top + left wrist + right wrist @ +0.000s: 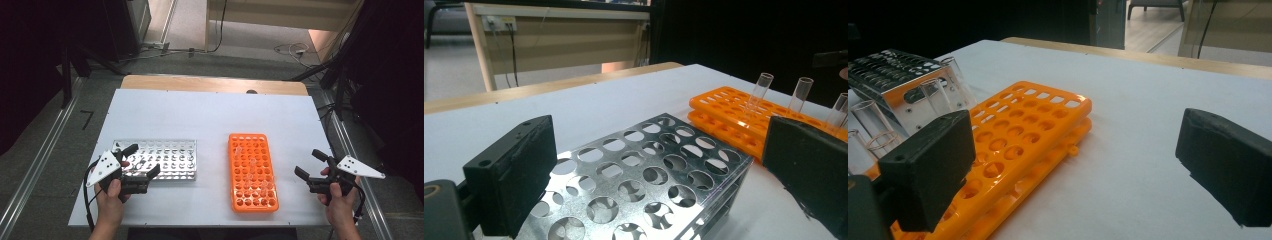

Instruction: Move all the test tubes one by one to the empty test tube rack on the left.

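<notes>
An orange tube rack (pixel 252 171) lies on the white table (pixel 210 120), right of centre, with a few clear glass tubes (pixel 252 163) standing in it. A shiny metal rack (pixel 165 159) with round holes sits to its left. My left gripper (pixel 142 160) hovers at the metal rack's near left corner, jaws wide apart over the rack (pixel 639 180) with nothing between them. My right gripper (pixel 311 164) stands open to the right of the orange rack (pixel 1018 135), also with nothing between its jaws. Clear tubes (pixel 800 95) rise from the orange rack (pixel 729 115) in the left gripper view.
A wooden strip (pixel 215 84) runs along the table's far edge. Cables (pixel 292 49) lie on the floor beyond. Bare table surface lies behind both racks and between them.
</notes>
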